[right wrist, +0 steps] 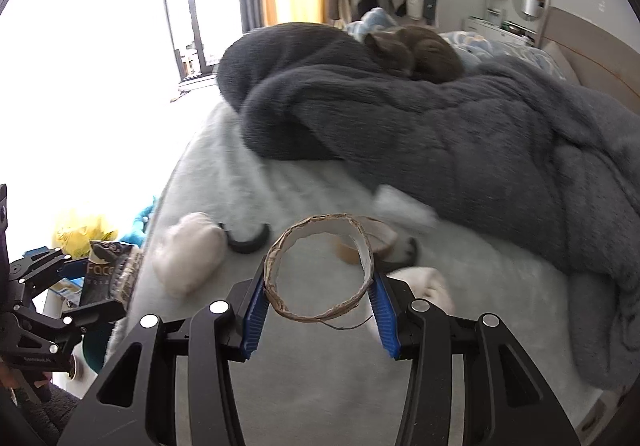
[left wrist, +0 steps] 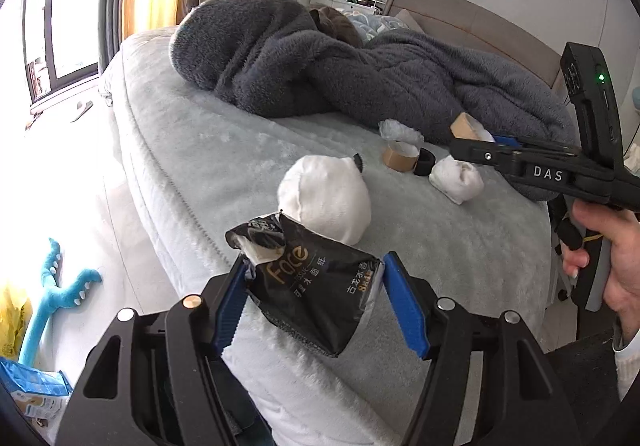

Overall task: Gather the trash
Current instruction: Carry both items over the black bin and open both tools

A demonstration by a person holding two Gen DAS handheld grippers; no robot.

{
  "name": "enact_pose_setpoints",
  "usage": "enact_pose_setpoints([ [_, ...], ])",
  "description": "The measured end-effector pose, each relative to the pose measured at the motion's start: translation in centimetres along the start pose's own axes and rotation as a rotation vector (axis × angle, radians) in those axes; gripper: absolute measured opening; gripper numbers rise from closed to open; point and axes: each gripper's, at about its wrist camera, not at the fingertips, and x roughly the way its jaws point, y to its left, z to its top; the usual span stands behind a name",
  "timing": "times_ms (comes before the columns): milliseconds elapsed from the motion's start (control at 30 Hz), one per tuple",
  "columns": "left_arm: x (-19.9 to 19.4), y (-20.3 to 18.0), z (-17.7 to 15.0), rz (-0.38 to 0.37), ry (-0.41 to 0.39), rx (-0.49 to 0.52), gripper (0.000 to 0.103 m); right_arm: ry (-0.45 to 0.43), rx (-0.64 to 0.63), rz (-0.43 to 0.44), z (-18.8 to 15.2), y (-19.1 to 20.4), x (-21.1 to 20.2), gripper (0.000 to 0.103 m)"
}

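Over the near bed edge, my left gripper [left wrist: 314, 294] clamps a black tissue pack [left wrist: 316, 286]; only the right view shows my right gripper [right wrist: 320, 298] pinching a cardboard ring [right wrist: 320, 270], cat [right wrist: 416, 54] far behind.

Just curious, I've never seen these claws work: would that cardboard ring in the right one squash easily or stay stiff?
Probably squashes: the cardboard ring is a thin, hollow band with frayed edges, held between the right claw pads. It looks light for its size. Set down on edge, it might roll.
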Motion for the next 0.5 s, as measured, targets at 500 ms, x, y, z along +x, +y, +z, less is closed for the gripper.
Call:
enact_pose_setpoints([
  [500,-1.5,5.5,-2.4,0.081,0.027,-0.082,0.068,0.007,-0.059,0.115,1.6,7.4,1.9,0.047],
])
